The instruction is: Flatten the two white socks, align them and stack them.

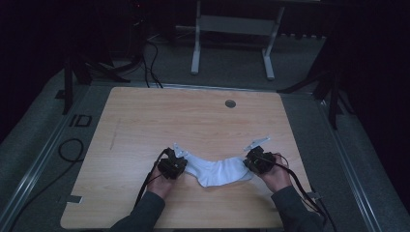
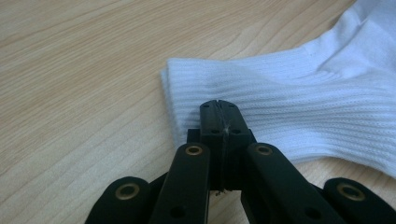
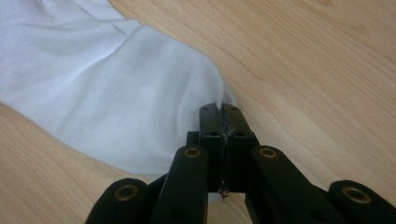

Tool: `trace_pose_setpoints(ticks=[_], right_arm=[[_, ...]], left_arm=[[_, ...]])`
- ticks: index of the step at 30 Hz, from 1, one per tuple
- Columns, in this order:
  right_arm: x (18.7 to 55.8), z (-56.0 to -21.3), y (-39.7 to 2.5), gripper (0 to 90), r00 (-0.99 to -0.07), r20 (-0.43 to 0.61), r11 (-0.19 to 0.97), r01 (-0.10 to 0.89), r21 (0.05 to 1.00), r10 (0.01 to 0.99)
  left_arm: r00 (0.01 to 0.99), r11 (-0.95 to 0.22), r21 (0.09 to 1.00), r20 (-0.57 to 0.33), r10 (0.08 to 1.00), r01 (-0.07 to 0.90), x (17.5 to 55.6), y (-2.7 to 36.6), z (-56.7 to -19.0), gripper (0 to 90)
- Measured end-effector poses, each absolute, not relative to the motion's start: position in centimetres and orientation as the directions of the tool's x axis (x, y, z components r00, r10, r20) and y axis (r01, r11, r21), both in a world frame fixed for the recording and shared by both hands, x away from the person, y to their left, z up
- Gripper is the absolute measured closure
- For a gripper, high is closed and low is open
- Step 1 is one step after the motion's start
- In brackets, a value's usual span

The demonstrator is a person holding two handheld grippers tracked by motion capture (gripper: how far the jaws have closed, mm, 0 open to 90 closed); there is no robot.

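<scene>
A white sock lies stretched across the near middle of the wooden table, bent at the heel. My left gripper is shut on its ribbed cuff end, the jaws pressed together with the fabric edge between them. My right gripper is shut on the smooth toe end, its jaws closed tight on the sock's tip. A hand holds each gripper from the near edge of the table.
A round grommet hole sits near the table's far edge. Black cables trail from both grippers toward the near side. A white desk frame stands on the floor beyond the table.
</scene>
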State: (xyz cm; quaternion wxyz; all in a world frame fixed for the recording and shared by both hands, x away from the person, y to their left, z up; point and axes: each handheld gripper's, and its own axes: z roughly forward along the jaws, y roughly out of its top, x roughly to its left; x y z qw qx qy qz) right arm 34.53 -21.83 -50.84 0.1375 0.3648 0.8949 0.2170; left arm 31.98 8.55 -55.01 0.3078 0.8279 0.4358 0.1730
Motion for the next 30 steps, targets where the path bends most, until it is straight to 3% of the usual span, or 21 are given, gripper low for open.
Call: trace_pose_setpoints(ticks=[18, 30], right_arm=[[33.8, -49.0, -24.0, 88.4, -0.659, -0.133, 0.623, 0.597, 0.505, 0.74], [33.6, -49.7, -24.6, 86.3, -0.666, -0.1, 0.611, 0.6, 0.516, 0.739]], left_arm=[[0.564, -0.432, 0.659, 0.015, 0.826, 0.615, 31.8, 8.9, -55.0, 90.0], [0.558, -0.426, 0.658, 0.01, 0.83, 0.622, 31.8, 8.8, -55.0, 90.0]])
